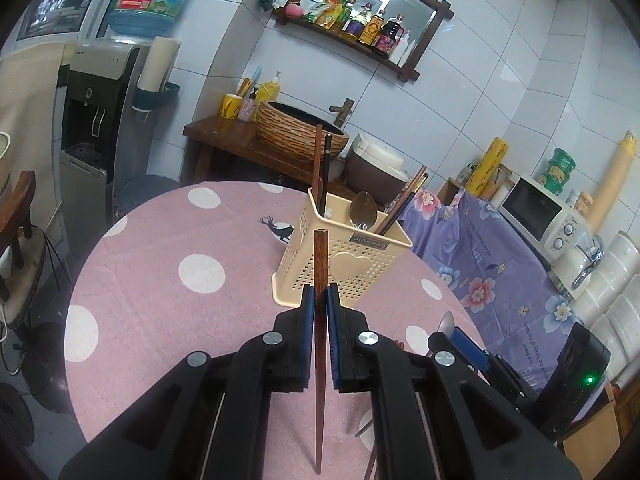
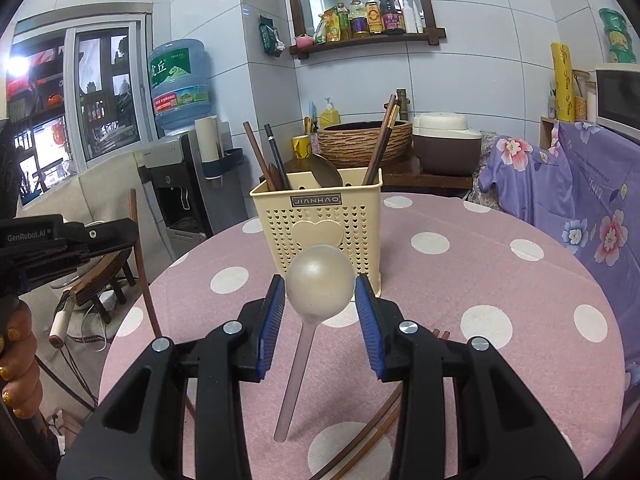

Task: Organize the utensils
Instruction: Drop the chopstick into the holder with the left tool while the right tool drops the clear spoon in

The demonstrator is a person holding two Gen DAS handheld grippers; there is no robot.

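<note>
My left gripper [image 1: 320,298] is shut on a brown wooden chopstick [image 1: 320,256], held upright above the pink dotted tablecloth [image 1: 160,280], just short of the cream utensil holder [image 1: 340,264]. The holder contains chopsticks [image 1: 320,168] on its left, a metal spoon [image 1: 362,206] in the middle and more chopsticks [image 1: 406,200] on its right. My right gripper [image 2: 320,282] is shut on the bowl of a grey spoon [image 2: 320,280], whose pinkish handle hangs toward the camera, facing the holder [image 2: 316,220]. The left gripper [image 2: 120,236] and its chopstick [image 2: 140,256] show at the left of the right wrist view.
Loose chopsticks [image 2: 380,420] lie on the table under my right gripper. A hand [image 2: 16,360] shows at the left edge. A water dispenser [image 1: 100,120], a chair [image 1: 16,216], a rice cooker [image 2: 444,140] and a flowered cloth [image 2: 580,200] surround the table.
</note>
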